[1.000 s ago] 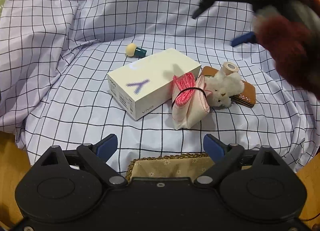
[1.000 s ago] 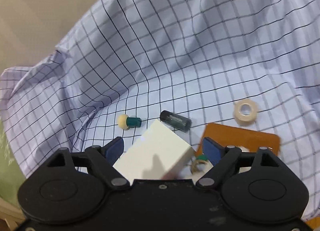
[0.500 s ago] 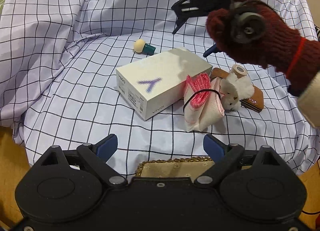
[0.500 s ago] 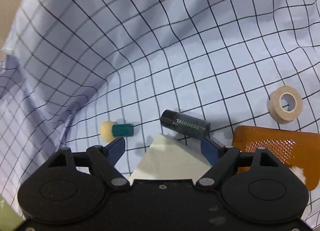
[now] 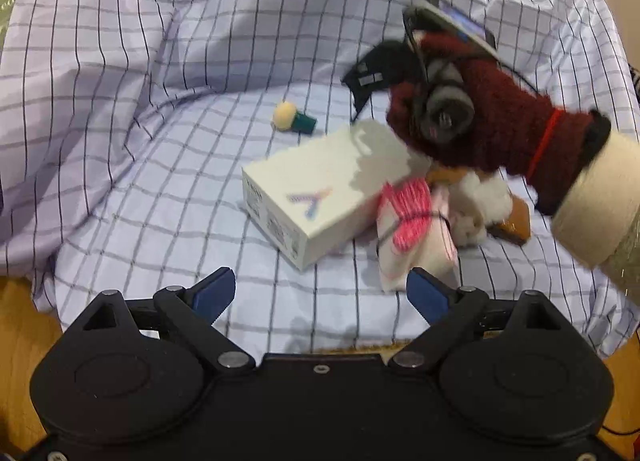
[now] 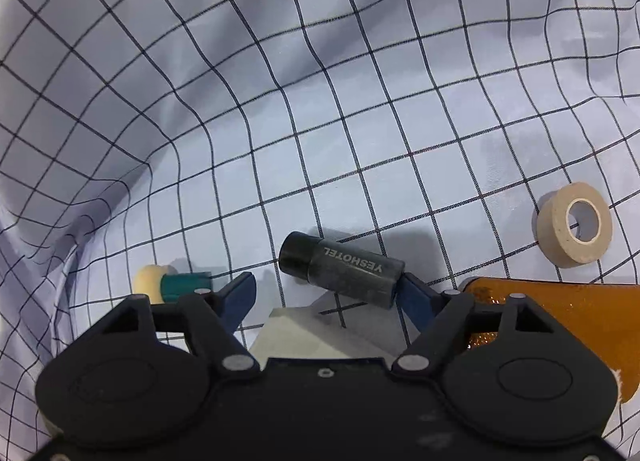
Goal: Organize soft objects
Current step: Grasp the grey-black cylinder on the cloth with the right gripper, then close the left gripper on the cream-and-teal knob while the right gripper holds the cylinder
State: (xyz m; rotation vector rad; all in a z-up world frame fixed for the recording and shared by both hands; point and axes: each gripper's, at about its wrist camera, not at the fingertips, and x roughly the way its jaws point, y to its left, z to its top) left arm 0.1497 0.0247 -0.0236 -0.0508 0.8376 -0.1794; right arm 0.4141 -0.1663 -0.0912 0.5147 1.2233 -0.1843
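On the checked cloth (image 5: 160, 165) lie a white box (image 5: 316, 197), a folded pink-and-white cloth bundle (image 5: 412, 229) tied with a black band, and a white plush toy (image 5: 480, 205) on a brown wallet (image 5: 516, 217). My left gripper (image 5: 320, 293) is open and empty, low in front of the box. My right gripper (image 6: 326, 293) is open over the box's far corner; a dark tube (image 6: 340, 269) lies just beyond its fingertips, apart from them. From the left wrist view the right gripper (image 5: 372, 77) is held by a dark red gloved hand (image 5: 480, 129).
A small puff with a green base (image 5: 292, 121) (image 6: 168, 281) lies behind the box. A roll of beige tape (image 6: 576, 229) sits at the right, behind the brown wallet (image 6: 580, 321). The cloth rises in folds at the back and left. Wooden table edge (image 5: 16, 325) shows at the left.
My right gripper has come down and forward over the box toward the dark tube. The left gripper has edged closer to the box; the objects have not moved.
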